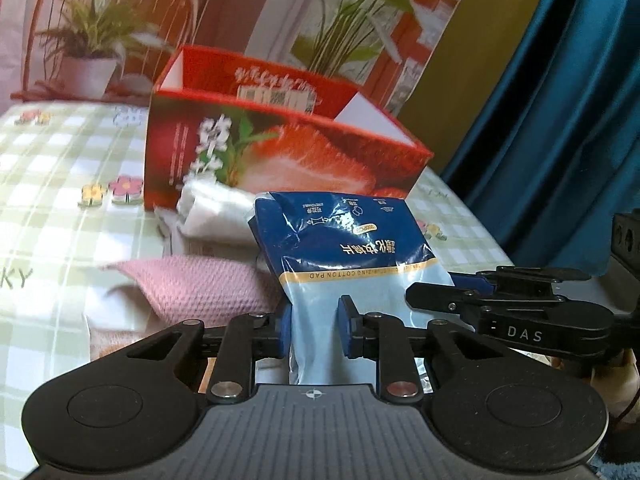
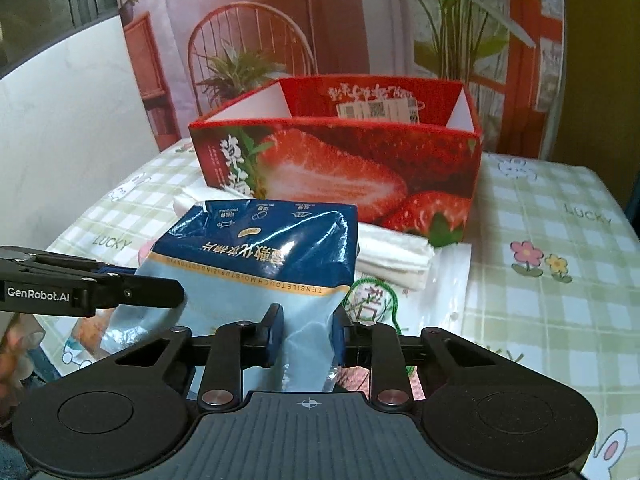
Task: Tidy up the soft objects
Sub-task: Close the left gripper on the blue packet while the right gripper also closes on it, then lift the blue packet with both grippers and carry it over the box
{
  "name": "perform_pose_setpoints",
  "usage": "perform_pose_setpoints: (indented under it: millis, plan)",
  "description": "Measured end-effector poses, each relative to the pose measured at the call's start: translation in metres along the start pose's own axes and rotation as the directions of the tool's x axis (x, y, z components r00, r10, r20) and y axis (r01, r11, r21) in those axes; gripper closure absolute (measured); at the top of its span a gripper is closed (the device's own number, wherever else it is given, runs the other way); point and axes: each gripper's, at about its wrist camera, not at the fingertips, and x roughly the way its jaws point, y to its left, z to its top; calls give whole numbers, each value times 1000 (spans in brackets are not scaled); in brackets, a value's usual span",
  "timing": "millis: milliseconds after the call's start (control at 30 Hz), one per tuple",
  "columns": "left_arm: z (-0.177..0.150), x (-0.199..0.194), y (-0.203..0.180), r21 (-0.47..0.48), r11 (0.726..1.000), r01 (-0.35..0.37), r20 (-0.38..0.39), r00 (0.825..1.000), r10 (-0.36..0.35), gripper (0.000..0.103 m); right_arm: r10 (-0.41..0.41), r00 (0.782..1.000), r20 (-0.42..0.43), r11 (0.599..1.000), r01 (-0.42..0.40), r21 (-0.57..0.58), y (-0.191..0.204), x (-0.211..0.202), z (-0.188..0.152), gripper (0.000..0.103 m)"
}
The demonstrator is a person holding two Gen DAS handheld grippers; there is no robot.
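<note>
A blue and pale cotton pad bag (image 1: 344, 248) is held up off the table by both grippers. My left gripper (image 1: 314, 330) is shut on its near edge. My right gripper (image 2: 306, 336) is shut on the same bag (image 2: 260, 256), and its black fingers show from the side in the left wrist view (image 1: 440, 300). An open red strawberry box (image 1: 280, 148) stands on the table behind the bag and also shows in the right wrist view (image 2: 340, 168). A pink knitted cloth (image 1: 200, 288) and a folded white cloth (image 1: 216, 216) lie below the bag.
The table has a green checked cloth (image 2: 560, 280). A white folded cloth (image 2: 392, 252) lies in front of the box, with a green-printed plastic bag (image 2: 372, 300) beside it. A printed backdrop stands behind the box and a blue curtain (image 1: 560, 120) hangs at the right.
</note>
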Motion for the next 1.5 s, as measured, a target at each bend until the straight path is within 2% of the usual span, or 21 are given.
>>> perform_pose_setpoints:
  millis: [300,700,1167,1500]
  plan:
    - [33,-12,-3,27,1000,13,61,998,-15,78,4,998,58,999,-2,-47,3,-13,24,80]
    - [117,1,-2,51,999,5,136,991,-12,78,27,988,152,999,-19,-50,-13,-8,103,80]
    - [192,58,20,32,999,-20,146,989,15,78,-1,984,178,998,14,-69,-37,48,181,80]
    - [214,108,43,-6,999,-43,104,994,43,78,-39,989,142,995,51,-81,-59,105,206,81]
